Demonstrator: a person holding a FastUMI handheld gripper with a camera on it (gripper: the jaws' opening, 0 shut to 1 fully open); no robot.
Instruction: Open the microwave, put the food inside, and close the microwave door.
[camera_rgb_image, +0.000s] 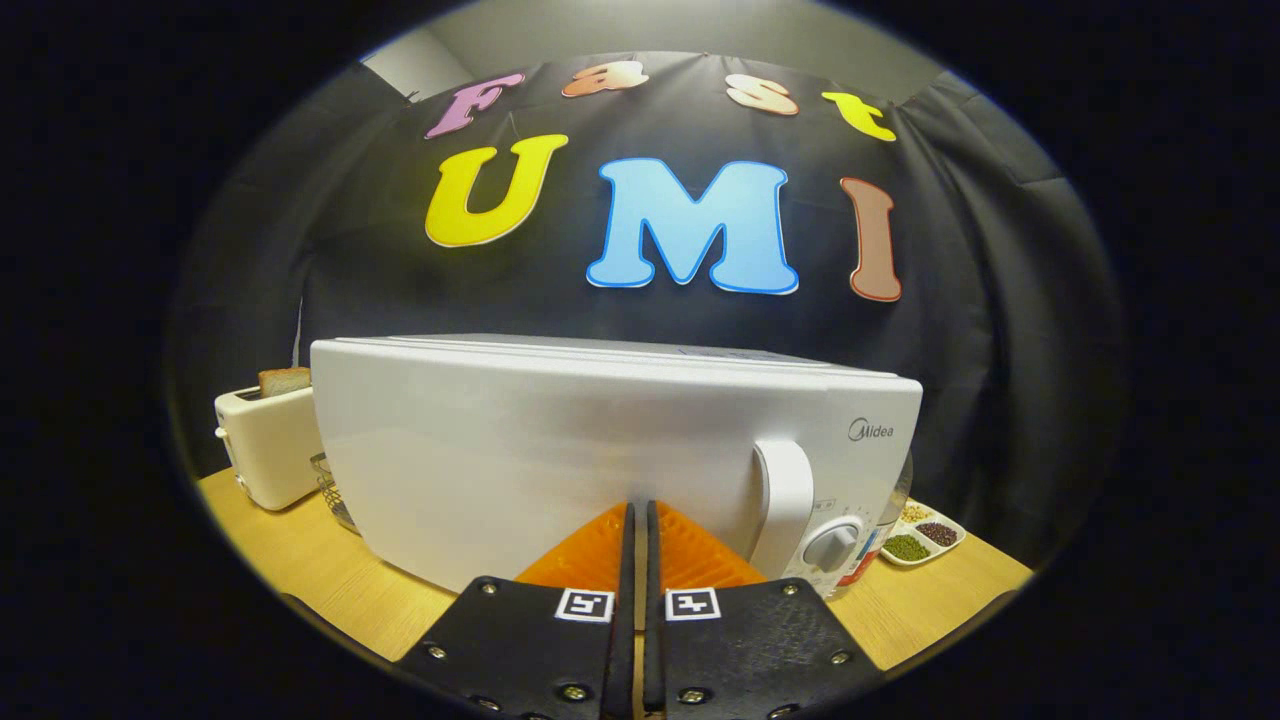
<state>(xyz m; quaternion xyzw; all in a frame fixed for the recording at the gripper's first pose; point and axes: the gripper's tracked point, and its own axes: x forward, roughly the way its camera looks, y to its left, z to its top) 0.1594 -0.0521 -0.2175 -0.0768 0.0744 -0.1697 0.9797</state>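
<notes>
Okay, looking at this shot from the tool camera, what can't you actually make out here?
- Microwave interior: hidden behind its closed door, gripper view.
- Wire object between the toaster and microwave: mostly hidden by the microwave.
- Dial markings: too small to read.
- Divided dish contents: too small to identify, partly behind the microwave.
- Tool: fingers together, empty; where their tips meet the door is unclear.

Closed microwave door blocked the way just ahead of the gripper, jaws pressed together. Toaster crowded one side, a dish, perhaps of beans, the other. Bare table strips between.
</notes>
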